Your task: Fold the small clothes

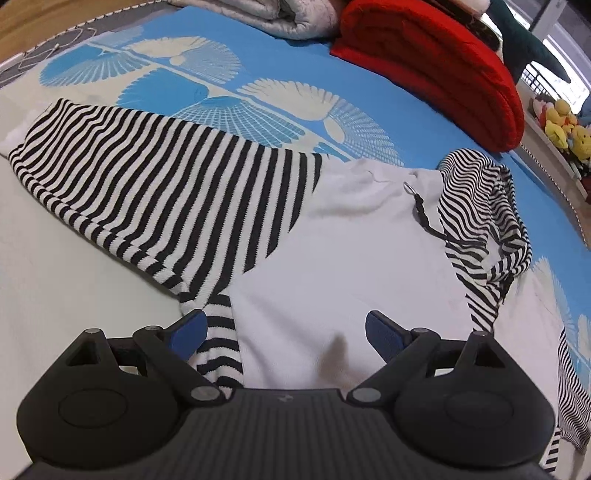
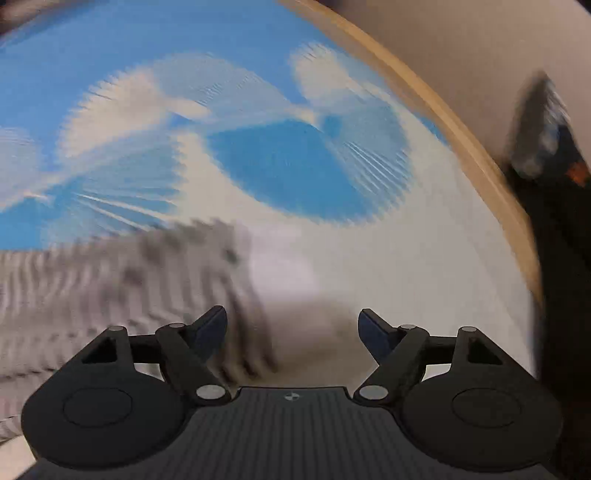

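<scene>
A small white garment (image 1: 354, 251) with black-and-white striped sleeves lies on the bed. Its left striped sleeve (image 1: 159, 188) is spread flat; the right striped part (image 1: 480, 221) is bunched up, with a dark cord (image 1: 421, 206) beside it. My left gripper (image 1: 284, 330) hovers open over the garment's near edge, its left blue pad next to a striped cuff (image 1: 219, 343), nothing pinched. In the blurred right wrist view my right gripper (image 2: 291, 330) stands open above the sheet, with a striped piece of cloth (image 2: 110, 280) to its left and nothing between its fingers.
The bed has a blue and cream fan-patterned sheet (image 1: 229, 85). A red folded blanket (image 1: 436, 62) and a grey quilt (image 1: 280, 18) lie at the far side. Plush toys (image 1: 561, 125) sit on a ledge at right. A wooden bed edge (image 2: 461, 147) and a dark shape (image 2: 554, 206) show at right.
</scene>
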`<control>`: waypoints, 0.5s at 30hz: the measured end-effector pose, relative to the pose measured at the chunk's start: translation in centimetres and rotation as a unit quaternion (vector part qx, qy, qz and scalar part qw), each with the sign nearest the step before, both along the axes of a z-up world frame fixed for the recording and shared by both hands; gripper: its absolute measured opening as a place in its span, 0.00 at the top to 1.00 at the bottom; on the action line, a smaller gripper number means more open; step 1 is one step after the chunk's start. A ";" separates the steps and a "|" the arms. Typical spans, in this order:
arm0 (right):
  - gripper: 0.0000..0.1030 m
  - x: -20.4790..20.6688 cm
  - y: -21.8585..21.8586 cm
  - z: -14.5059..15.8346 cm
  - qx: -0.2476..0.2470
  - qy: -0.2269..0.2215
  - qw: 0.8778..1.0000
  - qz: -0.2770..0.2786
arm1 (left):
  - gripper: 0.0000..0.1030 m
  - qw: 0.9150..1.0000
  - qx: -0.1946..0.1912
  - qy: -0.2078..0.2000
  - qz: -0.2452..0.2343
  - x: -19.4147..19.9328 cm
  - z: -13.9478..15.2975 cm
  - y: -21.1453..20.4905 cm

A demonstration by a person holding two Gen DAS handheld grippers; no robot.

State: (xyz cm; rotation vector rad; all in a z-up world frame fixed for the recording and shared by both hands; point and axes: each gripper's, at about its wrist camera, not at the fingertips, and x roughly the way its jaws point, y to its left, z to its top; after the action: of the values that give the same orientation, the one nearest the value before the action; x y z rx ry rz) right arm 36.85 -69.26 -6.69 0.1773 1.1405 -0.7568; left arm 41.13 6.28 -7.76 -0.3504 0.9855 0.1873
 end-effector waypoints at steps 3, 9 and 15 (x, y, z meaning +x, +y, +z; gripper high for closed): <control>0.21 1.4 1.2 0.0 -0.010 -0.023 0.999 0.033 | 0.08 1.000 0.012 0.002 -0.003 0.0 -0.2 -0.2; 0.27 5.2 3.8 -3.7 -0.039 -0.017 0.991 0.125 | 0.08 0.999 0.045 0.006 -0.005 0.5 -0.8 -0.3; 1.00 7.7 3.8 -5.7 -0.115 0.007 0.990 0.087 | 0.08 0.999 0.042 0.010 0.004 1.2 -1.1 0.3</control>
State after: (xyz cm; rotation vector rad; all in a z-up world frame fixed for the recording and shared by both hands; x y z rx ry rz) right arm 44.53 -65.45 -12.41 -0.1191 1.0572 -0.7285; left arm 42.32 6.54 -8.91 -0.2766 0.9939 0.2395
